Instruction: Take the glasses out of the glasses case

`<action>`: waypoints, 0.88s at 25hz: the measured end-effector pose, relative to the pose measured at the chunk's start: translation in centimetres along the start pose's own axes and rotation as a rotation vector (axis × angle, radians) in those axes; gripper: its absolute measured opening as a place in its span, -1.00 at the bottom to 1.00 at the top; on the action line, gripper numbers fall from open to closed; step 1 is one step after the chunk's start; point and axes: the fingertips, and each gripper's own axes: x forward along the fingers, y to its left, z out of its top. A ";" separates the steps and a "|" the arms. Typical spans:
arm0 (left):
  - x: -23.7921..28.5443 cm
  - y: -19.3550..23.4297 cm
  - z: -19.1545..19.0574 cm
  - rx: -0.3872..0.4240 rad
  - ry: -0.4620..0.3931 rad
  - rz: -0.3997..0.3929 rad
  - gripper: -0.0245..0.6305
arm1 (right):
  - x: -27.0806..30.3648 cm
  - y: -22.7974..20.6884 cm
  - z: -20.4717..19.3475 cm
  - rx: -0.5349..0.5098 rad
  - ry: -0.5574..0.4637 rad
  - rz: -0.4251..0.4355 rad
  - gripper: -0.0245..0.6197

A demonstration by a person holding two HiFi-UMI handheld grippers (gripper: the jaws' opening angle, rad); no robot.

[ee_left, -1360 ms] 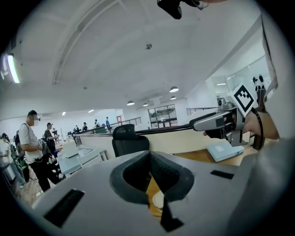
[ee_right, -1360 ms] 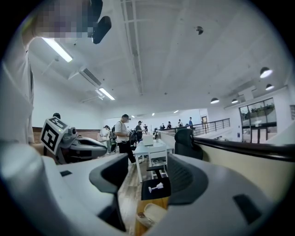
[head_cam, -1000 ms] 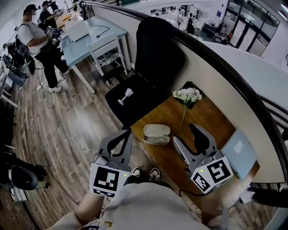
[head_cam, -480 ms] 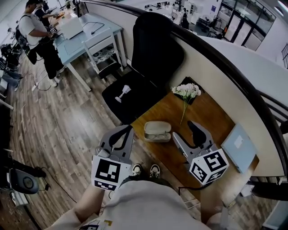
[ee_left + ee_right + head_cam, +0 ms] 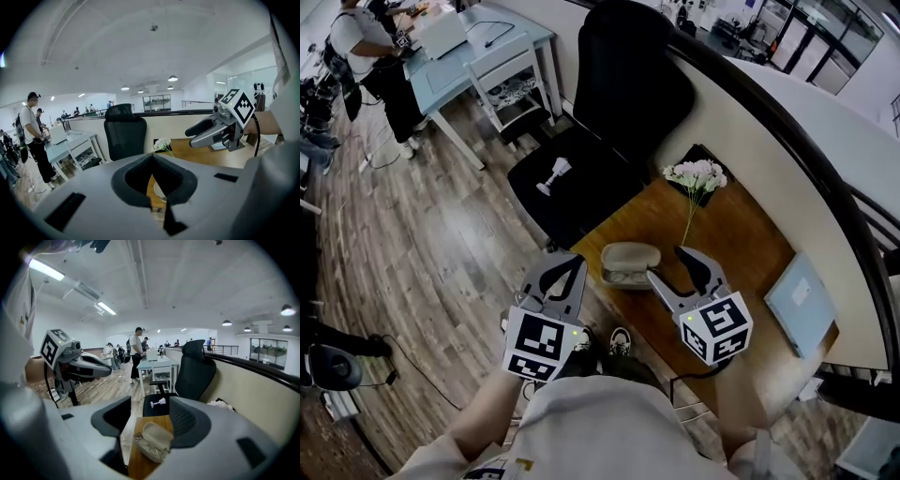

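A beige glasses case (image 5: 628,263) lies open on the wooden table (image 5: 731,246) near its left corner, lid raised. The glasses show inside it in the right gripper view (image 5: 151,441). My right gripper (image 5: 669,265) stands open just right of the case, its nearer fingertip close beside it; in its own view the case lies ahead between the spread jaws (image 5: 150,414). My left gripper (image 5: 574,264) hovers off the table's edge, left of the case, over the floor. Its fingertips meet with nothing held (image 5: 152,157).
A black office chair (image 5: 614,112) stands behind the table's left corner, with a small white object (image 5: 553,175) on its seat. White flowers (image 5: 695,176) and a grey-blue pad (image 5: 801,306) lie on the table. A curved wall runs behind. People stand by a light-blue desk (image 5: 478,47).
Both grippers have moved forward. The right one has come leftward, up beside the case; the left has come in nearer the table corner. The case has not moved.
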 end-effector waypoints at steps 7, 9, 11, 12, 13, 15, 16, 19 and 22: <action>4.6 -0.2 -6.0 -0.006 0.124 -0.065 -0.92 | 5.0 0.0 -5.7 0.002 0.155 0.067 -0.11; 6.0 -0.3 -8.0 -0.019 0.146 -0.074 -0.92 | 6.3 0.0 -7.5 -0.007 0.198 0.079 -0.11; 7.3 -0.3 -9.4 -0.038 0.141 -0.062 -0.92 | 7.5 -0.2 -9.3 -0.018 0.233 0.087 -0.12; 7.9 -0.4 -10.1 -0.043 0.138 -0.059 -0.92 | 8.1 -0.4 -10.1 -0.024 0.248 0.091 -0.12; 8.5 -0.7 -10.8 -0.045 0.140 -0.066 -0.92 | 8.7 -0.5 -10.8 -0.029 0.263 0.096 -0.12; 9.7 -1.6 -12.6 -0.058 0.164 -0.094 -0.92 | 9.8 -0.8 -12.4 -0.042 0.294 0.109 -0.13; 10.4 -2.1 -13.7 -0.065 0.182 -0.109 -0.92 | 10.3 -0.9 -13.1 -0.048 0.308 0.116 -0.13; 12.0 -3.3 -16.4 -0.076 0.221 -0.144 -0.92 | 11.8 -1.0 -15.2 -0.039 0.350 0.147 -0.14; 13.5 -3.8 -18.5 -0.087 0.239 -0.169 -0.92 | 13.1 -0.8 -17.3 -0.022 0.397 0.178 -0.15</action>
